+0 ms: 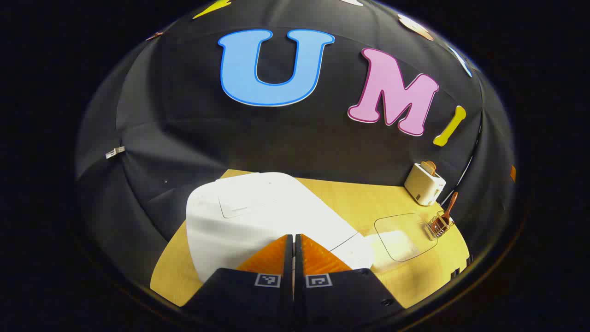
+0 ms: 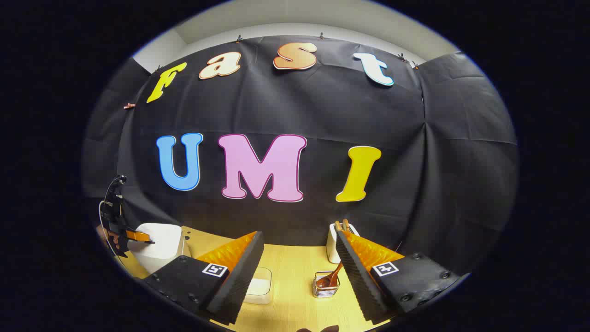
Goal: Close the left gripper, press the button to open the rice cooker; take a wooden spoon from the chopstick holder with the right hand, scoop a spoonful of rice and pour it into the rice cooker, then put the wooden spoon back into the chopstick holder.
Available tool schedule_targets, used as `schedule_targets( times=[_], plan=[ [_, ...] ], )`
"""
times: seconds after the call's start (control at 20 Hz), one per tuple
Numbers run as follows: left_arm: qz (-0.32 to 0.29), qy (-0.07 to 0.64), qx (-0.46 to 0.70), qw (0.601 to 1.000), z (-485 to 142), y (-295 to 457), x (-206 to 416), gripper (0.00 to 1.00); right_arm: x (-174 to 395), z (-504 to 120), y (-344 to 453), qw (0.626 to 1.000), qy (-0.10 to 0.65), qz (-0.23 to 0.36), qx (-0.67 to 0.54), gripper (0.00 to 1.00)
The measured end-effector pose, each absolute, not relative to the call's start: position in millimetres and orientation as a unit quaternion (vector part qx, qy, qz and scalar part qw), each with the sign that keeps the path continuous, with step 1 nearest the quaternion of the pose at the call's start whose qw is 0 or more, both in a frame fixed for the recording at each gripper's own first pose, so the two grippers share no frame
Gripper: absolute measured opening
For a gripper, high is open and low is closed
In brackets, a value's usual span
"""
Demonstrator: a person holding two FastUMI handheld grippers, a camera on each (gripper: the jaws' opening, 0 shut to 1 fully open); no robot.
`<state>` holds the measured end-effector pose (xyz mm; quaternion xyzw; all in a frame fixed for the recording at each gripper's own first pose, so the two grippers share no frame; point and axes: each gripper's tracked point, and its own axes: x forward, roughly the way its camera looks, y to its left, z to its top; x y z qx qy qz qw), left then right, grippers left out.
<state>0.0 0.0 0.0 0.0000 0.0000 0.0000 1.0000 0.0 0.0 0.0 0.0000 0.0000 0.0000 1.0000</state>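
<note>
We start with the table [image 1: 332, 193], a pale wooden top set against the booth's black cloth wall. The largest thing on it is the white rice cooker [image 1: 258, 221], lid down, near the table's left edge. Our left gripper [image 1: 293, 240] hangs just over the cooker's front with its fingers clenched together, no gap between them. We judge they are shut that way to make one blunt tip for pressing the lid button, a step that looks not yet done.

Next in size is the white toaster [image 1: 424, 184] at the far right corner, out of the working path. In front of it, toward the right edge, lies the clear container of rice [image 1: 398, 240], open at the top so a spoon can dip straight in.

Just beside it stands the wire chopstick holder [image 2: 325, 285], with the wooden spoon [image 2: 333, 276] leaning in it, handle up and tilted toward the wall, easy to pinch from above.

Our right gripper [image 2: 299, 272] is released, fingers spread wide and holding nothing, lined up toward the holder, ready for the spoon.
</note>
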Motion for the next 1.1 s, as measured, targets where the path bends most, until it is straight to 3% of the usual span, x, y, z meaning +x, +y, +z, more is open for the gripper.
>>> schedule_targets(
  times=[0.65,1.1],
  plan=[
    [-0.021,0.063,-0.051,0.997,-16,4,7,0.06,2,1,6,1.000,-0.003,0.007,0.000,0.98],
    [0.011,-0.125,-0.017,0.992,86,13,-28,0.06,-5,5,-4,1.000,-0.008,-0.002,0.001,0.98]
  ],
)
